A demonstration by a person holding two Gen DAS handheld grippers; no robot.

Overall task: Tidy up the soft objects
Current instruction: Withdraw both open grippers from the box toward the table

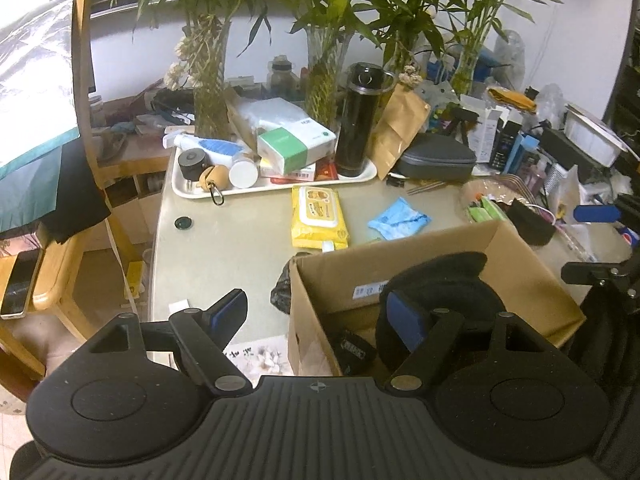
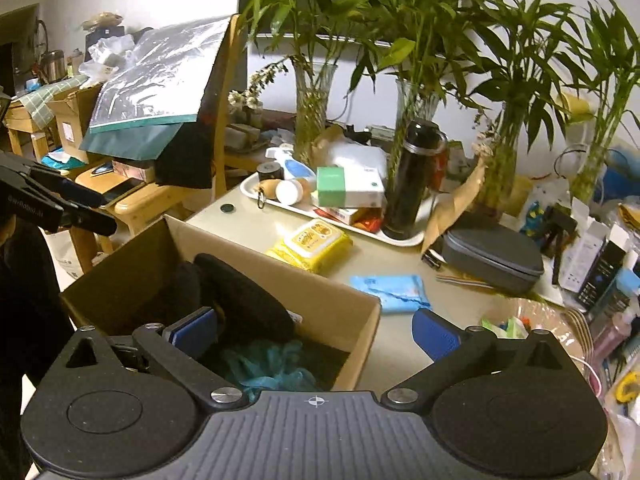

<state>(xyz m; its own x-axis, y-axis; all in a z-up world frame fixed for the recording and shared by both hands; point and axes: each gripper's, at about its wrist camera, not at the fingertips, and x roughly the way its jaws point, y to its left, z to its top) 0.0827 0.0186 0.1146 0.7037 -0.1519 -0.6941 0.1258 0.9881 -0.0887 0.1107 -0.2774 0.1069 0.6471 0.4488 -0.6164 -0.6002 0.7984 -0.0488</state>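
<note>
Risk: both claws released, left claw [image 1: 320,316] straddling the cardboard box [image 1: 520,248] wall, right claw [image 2: 316,334] over the black soft item [image 2: 248,292] inside w/ teal cloth [image 2: 272,364]; careless withdrawal could snag box, dragging it off worktop [image 1: 224,240] near edge.

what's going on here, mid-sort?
A person is packing soft items into a cardboard box on a cluttered desk. The right hand-held gripper is wide open over the box, nothing between its pads; a black padded item and teal fabric lie inside. The left hand-held gripper straddles the box's near wall, open. Still out on the desk: a yellow wet-wipes pack and a blue tissue packet.
</note>
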